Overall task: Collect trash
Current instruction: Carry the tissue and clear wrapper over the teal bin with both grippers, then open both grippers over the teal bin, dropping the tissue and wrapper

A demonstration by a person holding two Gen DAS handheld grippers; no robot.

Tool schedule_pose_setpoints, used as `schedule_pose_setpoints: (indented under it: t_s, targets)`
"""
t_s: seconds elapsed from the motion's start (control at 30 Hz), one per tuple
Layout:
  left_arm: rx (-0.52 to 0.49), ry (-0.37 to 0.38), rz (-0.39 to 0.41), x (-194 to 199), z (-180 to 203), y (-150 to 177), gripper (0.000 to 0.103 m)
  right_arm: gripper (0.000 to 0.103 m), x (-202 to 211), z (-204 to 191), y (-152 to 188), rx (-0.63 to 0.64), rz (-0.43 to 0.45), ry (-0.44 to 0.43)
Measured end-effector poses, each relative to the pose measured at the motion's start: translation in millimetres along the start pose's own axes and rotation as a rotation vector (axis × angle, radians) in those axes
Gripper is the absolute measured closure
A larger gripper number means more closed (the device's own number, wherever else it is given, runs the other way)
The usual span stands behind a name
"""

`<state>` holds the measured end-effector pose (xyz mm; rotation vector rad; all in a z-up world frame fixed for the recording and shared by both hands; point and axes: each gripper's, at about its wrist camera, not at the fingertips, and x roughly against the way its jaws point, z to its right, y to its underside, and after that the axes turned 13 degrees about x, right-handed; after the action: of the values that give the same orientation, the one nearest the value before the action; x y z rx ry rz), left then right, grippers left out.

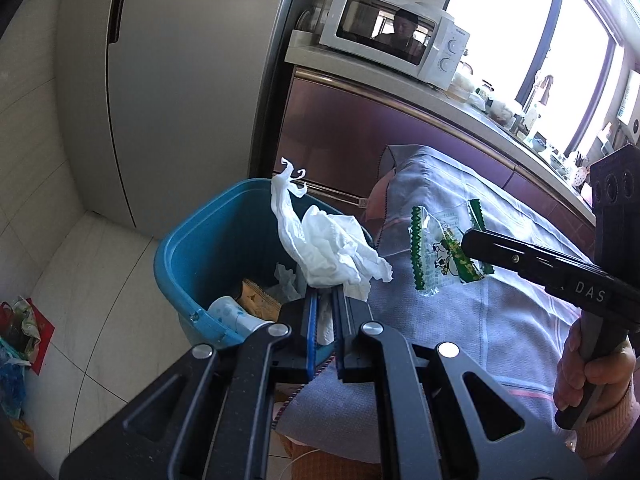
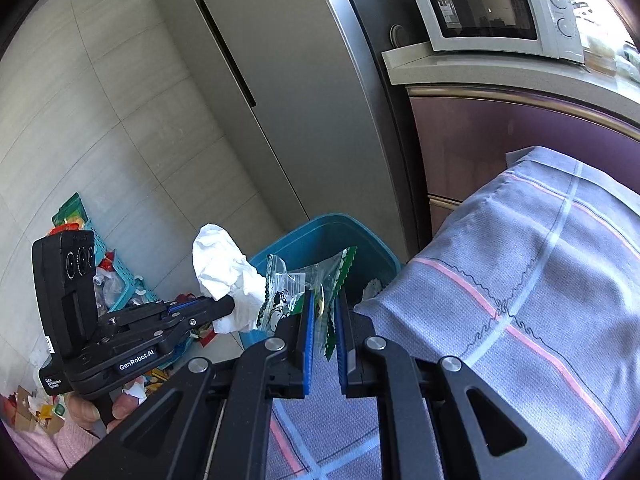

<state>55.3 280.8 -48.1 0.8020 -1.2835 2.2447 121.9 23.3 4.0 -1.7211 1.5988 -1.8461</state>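
Note:
My left gripper (image 1: 326, 300) is shut on a crumpled white tissue (image 1: 328, 248), which sticks up above the near rim of a blue bin (image 1: 188, 264). Inside the bin lie a white bottle (image 1: 232, 314) and a brown packet (image 1: 260, 300). My right gripper (image 2: 322, 312) is shut on a clear snack wrapper with green edges (image 2: 284, 292), just short of the blue bin (image 2: 352, 232). In the left wrist view the right gripper (image 1: 466, 242) holds the wrapper (image 1: 434, 256) over the checked cloth. In the right wrist view the left gripper (image 2: 230, 304) carries the tissue (image 2: 224, 268).
A grey-blue checked cloth (image 2: 520, 280) covers the table right of the bin. Behind stand a tall grey fridge (image 1: 180, 80) and a counter with a white microwave (image 1: 400, 36). Litter and a teal basket (image 2: 104, 264) lie on the tiled floor at the left.

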Motion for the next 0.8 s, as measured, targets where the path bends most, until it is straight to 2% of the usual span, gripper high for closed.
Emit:
schedule_pose_setpoints:
  t_s: [0.8]
  targets:
    - [0.023,-0.068,-0.011,-19.7,-14.4,-7.1,0.096,0.091,-35.4,-8.0,-13.1,0.022,-0.064,0.013]
